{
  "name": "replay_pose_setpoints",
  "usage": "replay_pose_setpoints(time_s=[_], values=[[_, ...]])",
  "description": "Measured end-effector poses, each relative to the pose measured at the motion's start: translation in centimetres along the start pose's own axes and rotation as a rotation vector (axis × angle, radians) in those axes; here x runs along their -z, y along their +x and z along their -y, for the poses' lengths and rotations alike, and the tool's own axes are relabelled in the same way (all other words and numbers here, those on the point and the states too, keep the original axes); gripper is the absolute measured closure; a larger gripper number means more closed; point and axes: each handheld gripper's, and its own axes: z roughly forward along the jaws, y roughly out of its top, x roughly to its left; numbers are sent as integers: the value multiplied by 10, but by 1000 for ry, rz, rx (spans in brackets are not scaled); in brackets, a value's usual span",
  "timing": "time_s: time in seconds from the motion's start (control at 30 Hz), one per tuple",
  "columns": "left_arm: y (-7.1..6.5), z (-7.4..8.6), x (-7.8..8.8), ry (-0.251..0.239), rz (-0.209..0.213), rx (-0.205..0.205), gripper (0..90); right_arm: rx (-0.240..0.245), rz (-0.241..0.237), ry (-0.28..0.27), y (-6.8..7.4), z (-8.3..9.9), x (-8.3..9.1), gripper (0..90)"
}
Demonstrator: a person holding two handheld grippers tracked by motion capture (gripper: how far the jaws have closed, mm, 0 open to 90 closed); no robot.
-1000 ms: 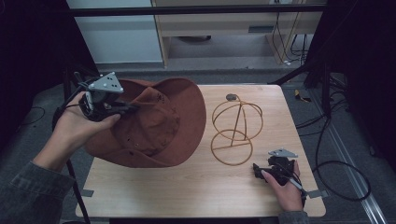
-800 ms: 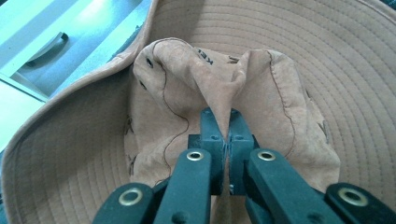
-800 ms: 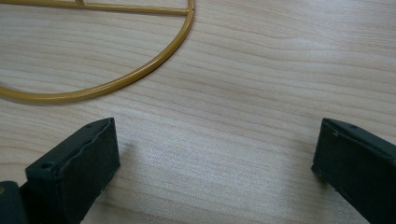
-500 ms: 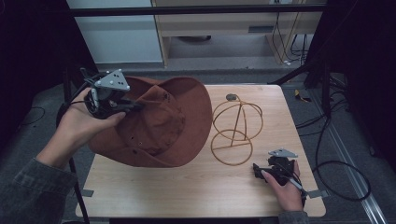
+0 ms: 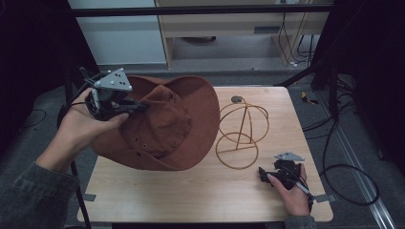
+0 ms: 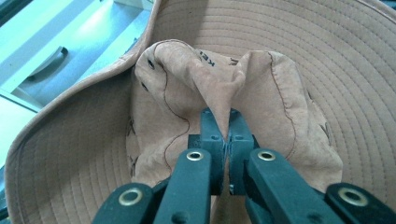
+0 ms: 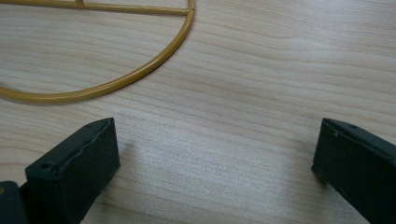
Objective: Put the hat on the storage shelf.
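The left gripper (image 5: pixel 128 105) is clenched on a fold of the brown hat (image 5: pixel 167 124), pinching the soft cloth of the crown; in the left gripper view the jaws stand pressed together with the fabric bunched between them and the stitched brim (image 6: pixel 327 56) spreading behind. The hat hangs tilted over the left part of the table (image 5: pixel 191 200), crown towards the gripper and its near edge low over the wood, whether touching it I cannot tell. What matters for the coming move is the wire stand (image 5: pixel 241 133), which rises to the right of the hat, just beside the brim's right edge, upright on its round base with a small knob at the top. So the hat probably has to travel rightwards and come down over that knob, hollow side down (a judgement from the layout, not a thing seen). The left hand (image 5: pixel 83 129) is much the nearer of the two, held raised with the forearm entering from the lower left. The right gripper (image 7: pixel 215 158) rests at the table's near right corner with its jaws wide apart and nothing between them, the stand's base ring (image 7: pixel 116 79) lying just ahead.
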Motion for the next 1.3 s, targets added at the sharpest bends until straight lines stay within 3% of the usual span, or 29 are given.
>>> replay_pose_setpoints(time_s=[0.67,0.9,1.03,1.3], values=[[-14,-16,-4,-7,-4,-44,885,-1,-1,0,0,0,0,4],[-18,-35,-6,-11,-6,-71,884,-3,-2,0,0,0,0,4],[-23,-53,-20,-2,1,-92,885,2,0,0,0,-1,0,4],[-27,-70,-35,-3,9,-112,885,1,-2,-1,0,0,0,4]])
